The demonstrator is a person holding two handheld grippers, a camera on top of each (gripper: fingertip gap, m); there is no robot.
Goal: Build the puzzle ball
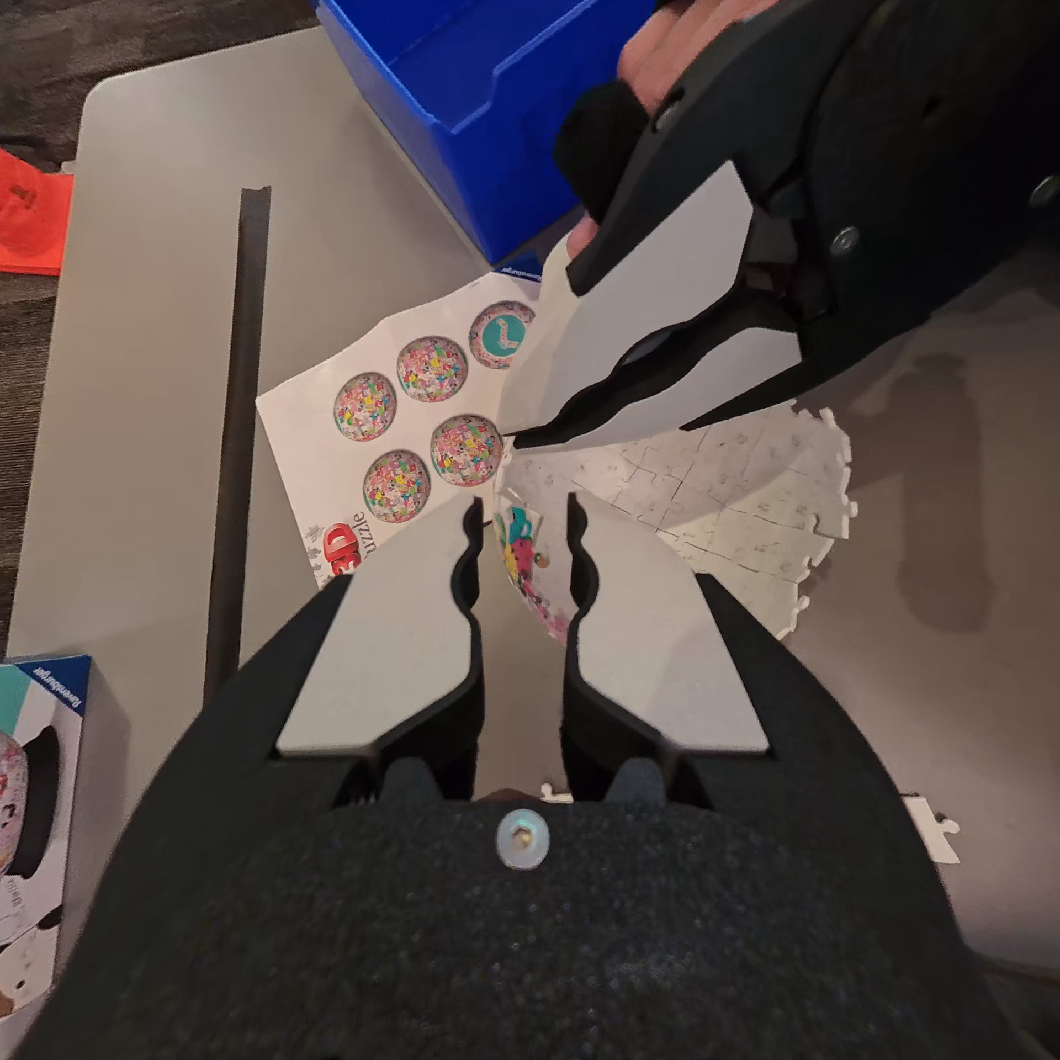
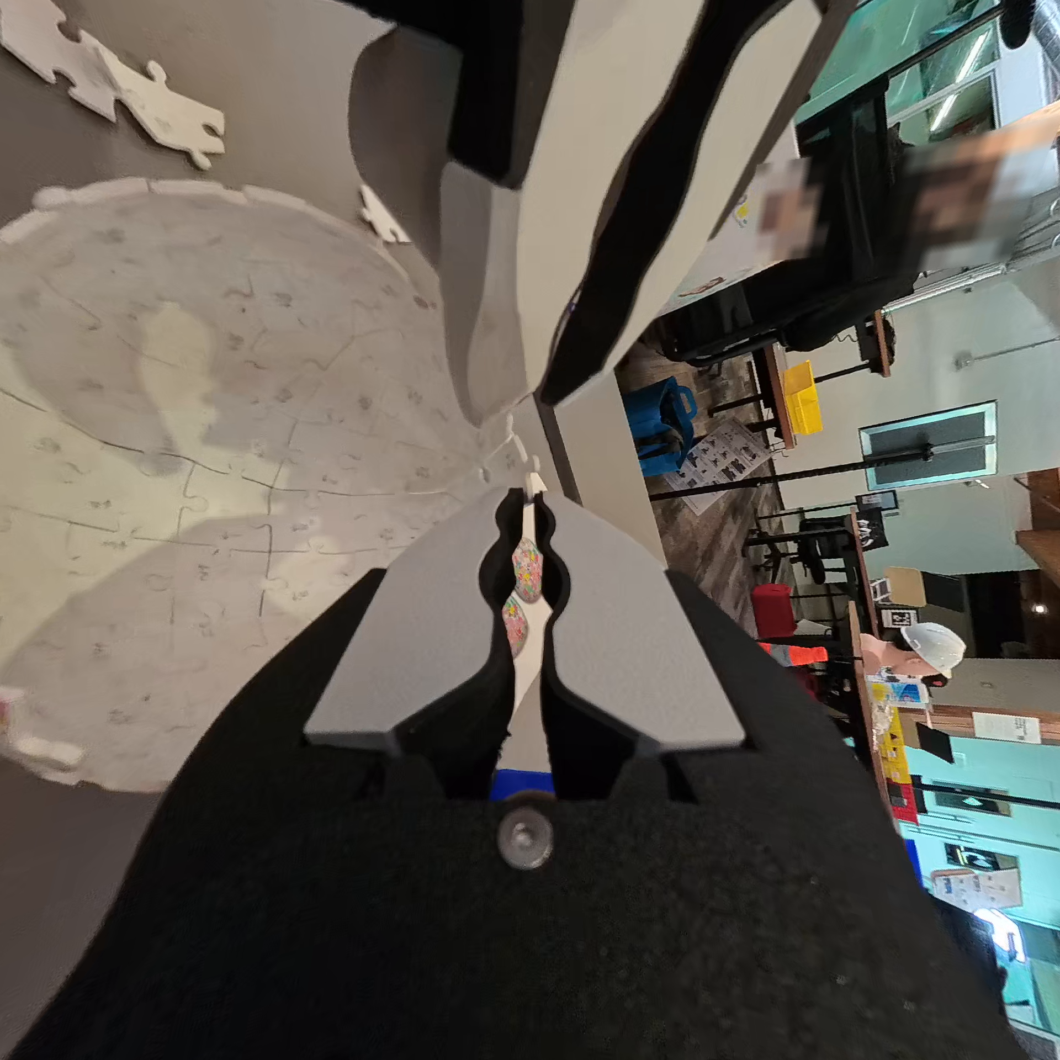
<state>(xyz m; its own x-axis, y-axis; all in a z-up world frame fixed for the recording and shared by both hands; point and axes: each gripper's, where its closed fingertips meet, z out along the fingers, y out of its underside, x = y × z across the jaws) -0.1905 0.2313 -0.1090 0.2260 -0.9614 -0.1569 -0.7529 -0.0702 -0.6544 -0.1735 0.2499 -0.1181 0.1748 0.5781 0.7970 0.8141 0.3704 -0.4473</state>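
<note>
The half-built puzzle ball (image 1: 717,487) lies on the grey table as an open shell, white inside up, with the colourful outside showing at its left rim (image 1: 525,550). My left gripper (image 1: 522,510) is open and its fingers straddle that rim. My right gripper (image 1: 516,441) comes in from the upper right, its tips shut at the same rim. In the right wrist view the right gripper (image 2: 532,499) pinches a white puzzle piece (image 2: 536,482) at the shell's edge (image 2: 229,430). The left gripper (image 2: 522,404) hangs just above it.
A blue bin (image 1: 459,86) stands at the back. A printed instruction sheet (image 1: 373,430) lies left of the ball. A black strip (image 1: 235,430) runs along the table. The puzzle box (image 1: 40,774) is at the front left. Loose white pieces (image 1: 929,831) (image 2: 143,103) lie nearby. My two grippers' fingertips are within a few centimetres of each other.
</note>
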